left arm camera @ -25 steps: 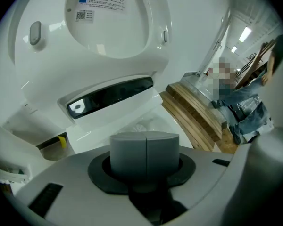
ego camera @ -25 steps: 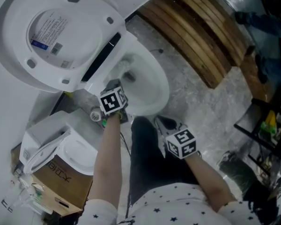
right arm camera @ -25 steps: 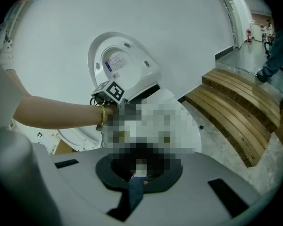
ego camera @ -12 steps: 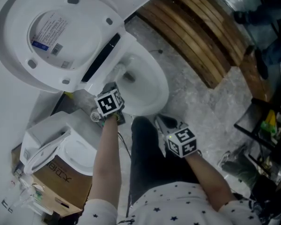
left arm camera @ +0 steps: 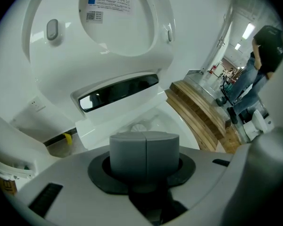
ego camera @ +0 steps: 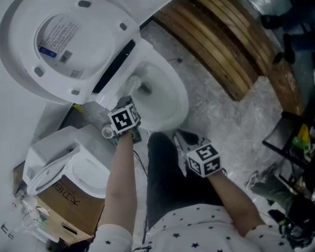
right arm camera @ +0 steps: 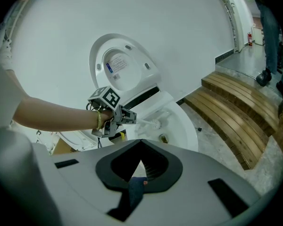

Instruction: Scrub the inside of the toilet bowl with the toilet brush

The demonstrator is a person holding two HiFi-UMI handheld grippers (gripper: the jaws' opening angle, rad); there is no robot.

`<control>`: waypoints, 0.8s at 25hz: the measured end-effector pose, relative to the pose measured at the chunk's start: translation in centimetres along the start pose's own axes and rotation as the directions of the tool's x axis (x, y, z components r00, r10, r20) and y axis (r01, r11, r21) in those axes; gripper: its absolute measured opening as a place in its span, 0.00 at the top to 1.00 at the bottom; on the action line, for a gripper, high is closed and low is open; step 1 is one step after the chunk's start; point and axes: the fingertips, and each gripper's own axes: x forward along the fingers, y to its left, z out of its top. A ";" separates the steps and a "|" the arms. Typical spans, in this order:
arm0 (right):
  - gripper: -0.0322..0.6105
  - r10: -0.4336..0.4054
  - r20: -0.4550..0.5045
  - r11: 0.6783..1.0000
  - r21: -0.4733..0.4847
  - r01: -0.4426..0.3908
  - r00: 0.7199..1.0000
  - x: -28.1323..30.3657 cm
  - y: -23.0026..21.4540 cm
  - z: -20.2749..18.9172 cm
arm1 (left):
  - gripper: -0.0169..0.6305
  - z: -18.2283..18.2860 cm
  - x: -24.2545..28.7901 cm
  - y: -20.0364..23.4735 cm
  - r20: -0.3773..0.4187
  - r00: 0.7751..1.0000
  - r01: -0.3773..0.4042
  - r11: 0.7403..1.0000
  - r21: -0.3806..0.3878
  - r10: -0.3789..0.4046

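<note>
Shifted leftward, toilet brush (ego camera: 134, 81) sits near rear edge of toilet bowl (ego camera: 181, 107).

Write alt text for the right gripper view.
The left gripper holds a white toilet brush, its head inside the toilet bowl, whose lid stands raised against a white wall. The right gripper, jaws apart and empty, fills the foreground; a curved wooden platform lies at right.

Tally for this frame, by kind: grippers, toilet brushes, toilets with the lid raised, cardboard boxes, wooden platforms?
Grippers: 2, the left gripper and the right gripper
Toilet brush: 1
Toilet with raised lid: 1
Cardboard box: 1
Wooden platform: 1
Total: 6
</note>
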 end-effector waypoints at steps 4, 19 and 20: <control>0.94 -0.005 -0.003 1.000 -0.001 0.005 1.000 -0.1 -0.1 -0.3 | 0.74 -0.4 0.6 -1.0 -0.010 0.999 0.033 0.999 0.016 -0.032; 0.94 -0.031 -0.026 0.999 0.024 0.031 0.999 -0.1 -0.8 -1.6 | 0.74 -0.9 3.3 -1.0 -0.055 0.998 0.030 0.998 0.054 -0.027; 0.94 -0.031 -0.026 0.999 0.024 0.031 0.999 -0.1 -0.9 -1.6 | 0.74 -0.9 3.4 -0.9 -0.058 0.998 0.030 0.998 0.056 -0.027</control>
